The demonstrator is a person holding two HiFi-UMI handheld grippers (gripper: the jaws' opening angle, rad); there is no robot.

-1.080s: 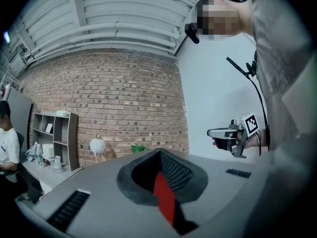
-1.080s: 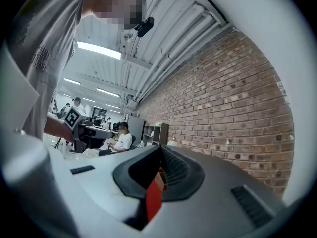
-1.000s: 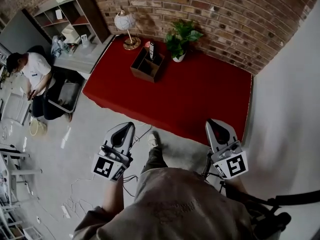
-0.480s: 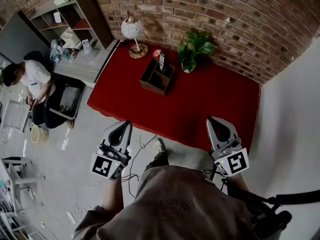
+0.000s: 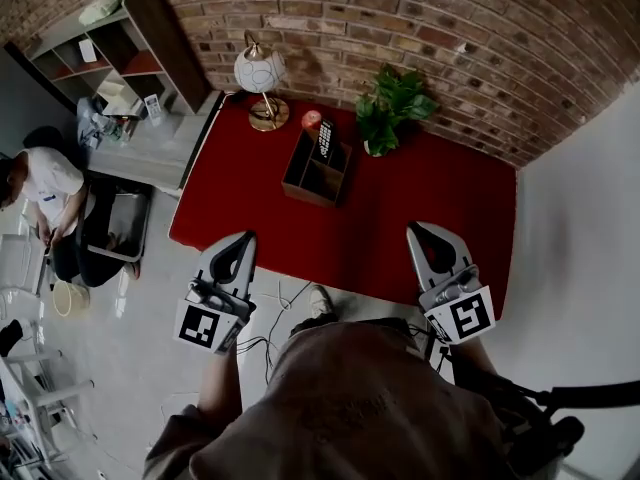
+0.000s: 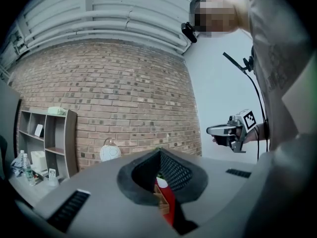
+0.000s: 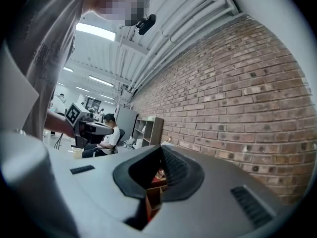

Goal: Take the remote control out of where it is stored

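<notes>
Jaws together on left gripper [image 5: 244, 238] and right gripper [image 5: 417, 231], remote control [image 5: 324, 138] upright in wooden organizer [image 5: 311, 194]

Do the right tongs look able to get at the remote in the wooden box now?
Probably not yet: the right tongs, shut, hang over the red table's near edge, while the remote stands in the wooden box far across it. Nothing blocks the way.

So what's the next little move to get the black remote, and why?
Probably carry the right gripper forward over the red table toward the black remote control: it stands in the brown wooden box at the table's far side, and this shut gripper hangs far short of it.
</notes>
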